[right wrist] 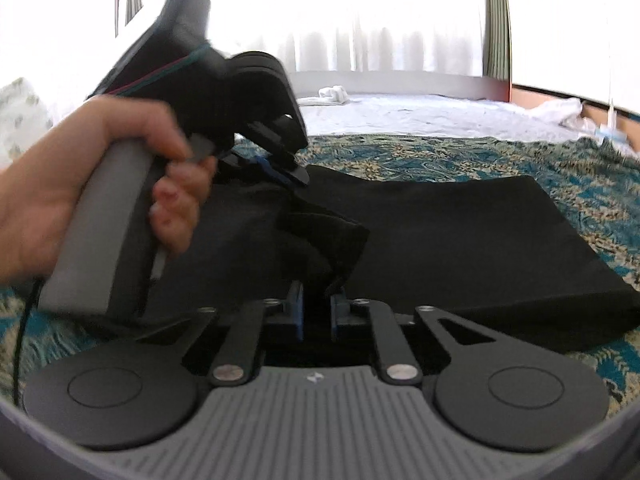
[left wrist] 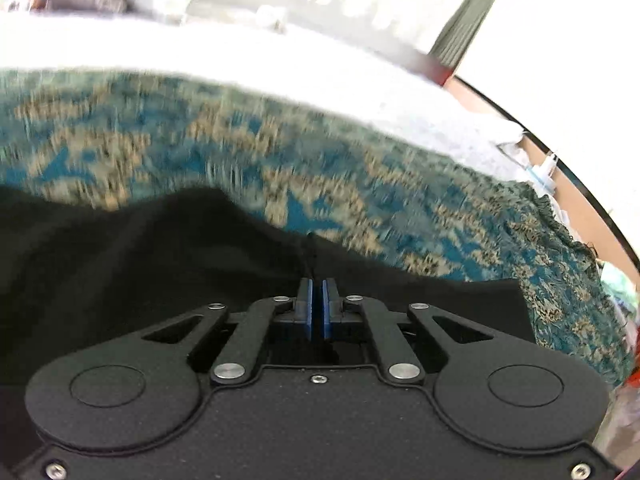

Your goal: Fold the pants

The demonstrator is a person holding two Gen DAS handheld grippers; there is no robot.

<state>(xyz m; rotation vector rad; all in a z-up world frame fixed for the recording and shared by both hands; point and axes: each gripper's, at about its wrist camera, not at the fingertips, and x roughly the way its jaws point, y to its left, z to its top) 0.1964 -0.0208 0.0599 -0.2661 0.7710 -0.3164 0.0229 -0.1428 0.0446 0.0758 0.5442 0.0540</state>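
Observation:
Black pants [right wrist: 460,236] lie folded on a teal and beige patterned bedspread [right wrist: 500,156]. My right gripper [right wrist: 318,300] is shut on a raised bunch of the black cloth near the front edge. A hand [right wrist: 72,184] holds my left gripper [right wrist: 294,174] just to the left and beyond, tilted down onto the pants. In the left wrist view, the left gripper [left wrist: 317,286] has its blue pads almost touching, pinching the dark pants [left wrist: 140,264], with a thin black cord [left wrist: 310,250] sticking up from the tips.
The bedspread [left wrist: 240,140] covers the near part of a bed; a white sheet [right wrist: 420,114] with a small white bundle [right wrist: 334,94] lies beyond. Bright curtains [right wrist: 380,20] stand behind. The bed's right edge shows clutter [left wrist: 544,168] and a wooden floor.

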